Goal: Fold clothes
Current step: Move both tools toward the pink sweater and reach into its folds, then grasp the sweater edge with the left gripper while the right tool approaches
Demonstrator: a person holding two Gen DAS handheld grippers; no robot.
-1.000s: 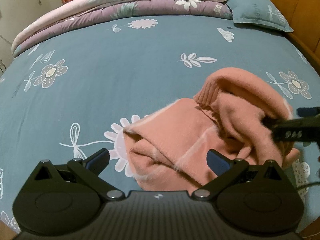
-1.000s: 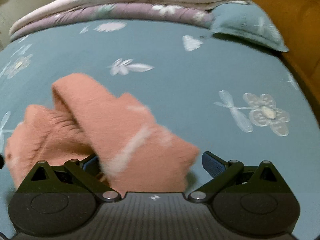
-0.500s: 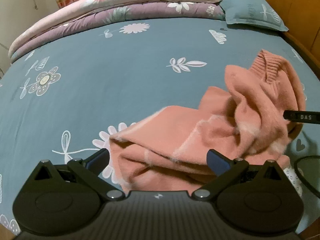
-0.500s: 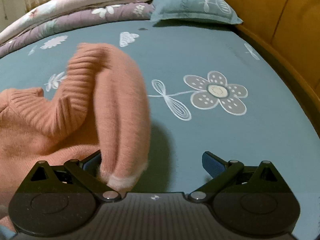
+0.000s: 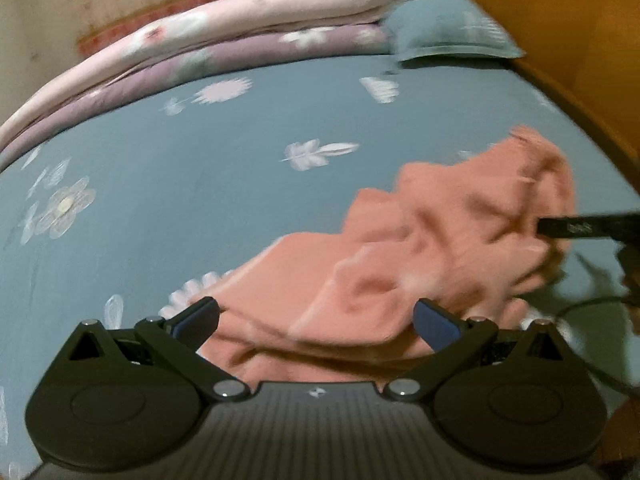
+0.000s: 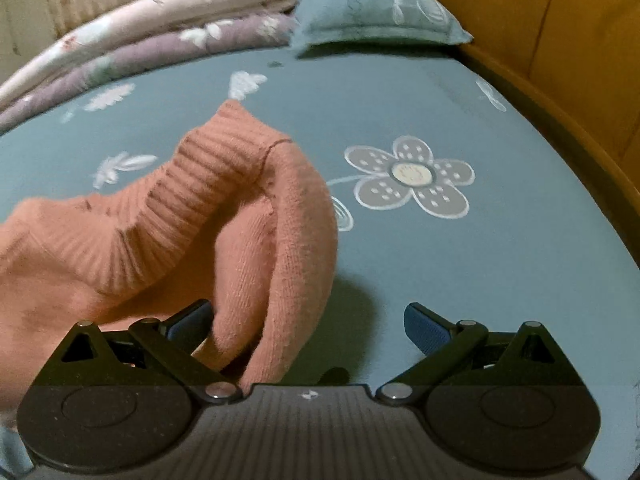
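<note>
A salmon-pink knit sweater [image 5: 400, 264] lies crumpled on the blue flowered bed sheet [image 5: 200, 184]. My left gripper [image 5: 316, 320] hovers open over its near edge, and the fabric spreads between and beyond the two fingers. My right gripper [image 6: 306, 322] is also open. A thick fold of the sweater [image 6: 276, 264] with a ribbed band [image 6: 180, 208] bulges up against its left finger [image 6: 188, 322]. In the left wrist view, the right gripper [image 5: 584, 228] shows as a dark bar reaching into the sweater's right side.
Folded pink and purple quilts [image 5: 224, 44] and a blue pillow [image 6: 376, 12] lie at the far end of the bed. A wooden headboard [image 6: 560, 48] runs along the right. A black cable [image 5: 592, 320] loops by the sweater's right edge.
The sweater has been pulled out to the right, and its raised fold has dropped lower. The right gripper has swung right towards the headboard side. The left gripper stays open over the near edge.
</note>
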